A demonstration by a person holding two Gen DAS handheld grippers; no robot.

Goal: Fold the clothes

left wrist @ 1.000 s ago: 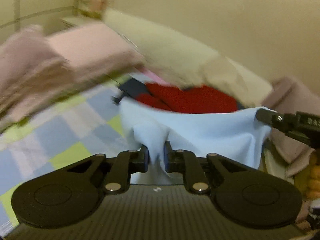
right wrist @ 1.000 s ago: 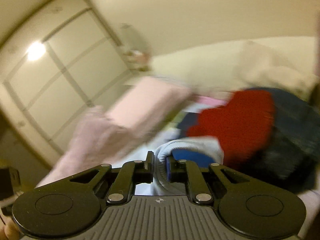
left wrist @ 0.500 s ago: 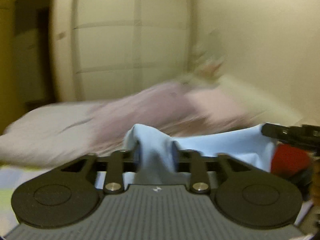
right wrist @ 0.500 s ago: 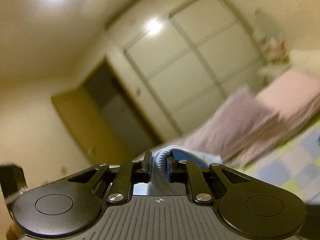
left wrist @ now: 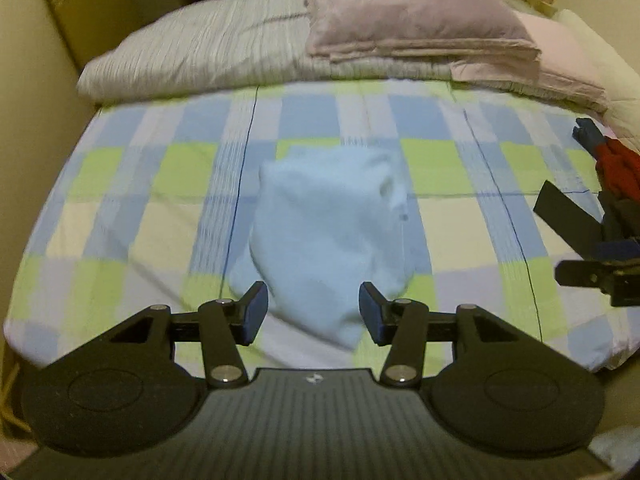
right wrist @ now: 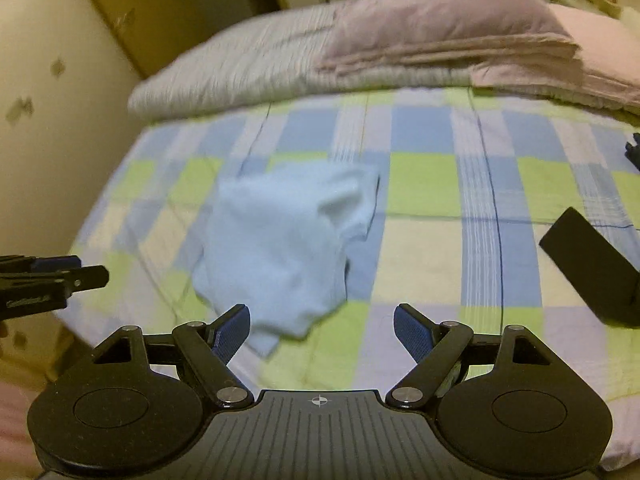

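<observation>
A light blue garment point(left wrist: 324, 232) lies crumpled on the checked bed sheet point(left wrist: 460, 216), blurred; it also shows in the right wrist view point(right wrist: 280, 240). My left gripper point(left wrist: 312, 312) is open and empty, just above the garment's near edge. My right gripper point(right wrist: 322, 330) is open and empty, near the garment's near right corner. The right gripper's side shows at the right edge of the left wrist view point(left wrist: 592, 276). The left gripper's side shows at the left edge of the right wrist view point(right wrist: 48, 280).
Folded mauve and pink blankets point(left wrist: 420, 28) and a striped grey quilt point(left wrist: 192, 56) lie at the bed's far end. Red and dark clothes point(left wrist: 612, 168) are piled at the right. A black flat object point(right wrist: 588, 264) lies on the sheet at right. A wall point(right wrist: 48, 120) borders the bed's left.
Both grippers held the blue garment up and swung it leftward over the bed. Now both have opened, and the garment lies loose on the sheet.
</observation>
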